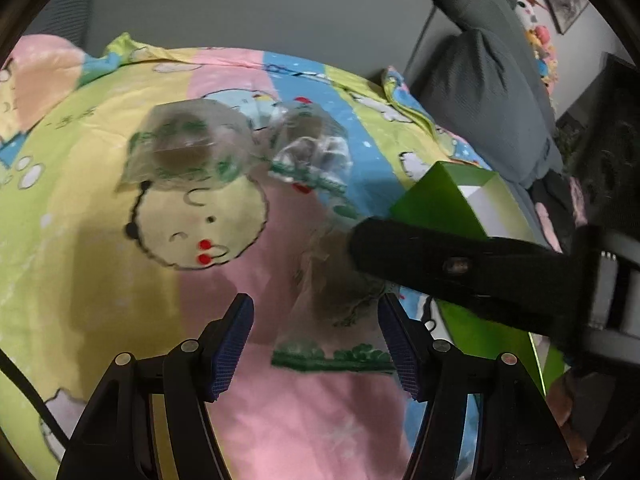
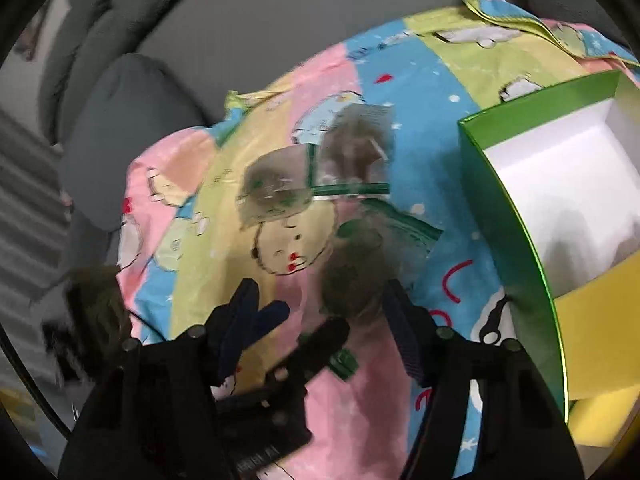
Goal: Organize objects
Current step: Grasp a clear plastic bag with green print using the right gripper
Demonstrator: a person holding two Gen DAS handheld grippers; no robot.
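Three clear packets with green print, each holding a brown piece, lie on a cartoon bedsheet. The far pair sit side by side, and show again in the right wrist view. The nearest packet lies just ahead of my left gripper, close to its right pad; the jaws are open. My right gripper straddles the same packet, and no pad visibly presses on it. One of its black fingers crosses in from the right. An open green box stands at the right.
The box has a white inside and holds a yellow block. Grey pillows rest against the wall behind the bed. Plush toys and a dark object are at the far right. My left gripper crowds the right wrist view.
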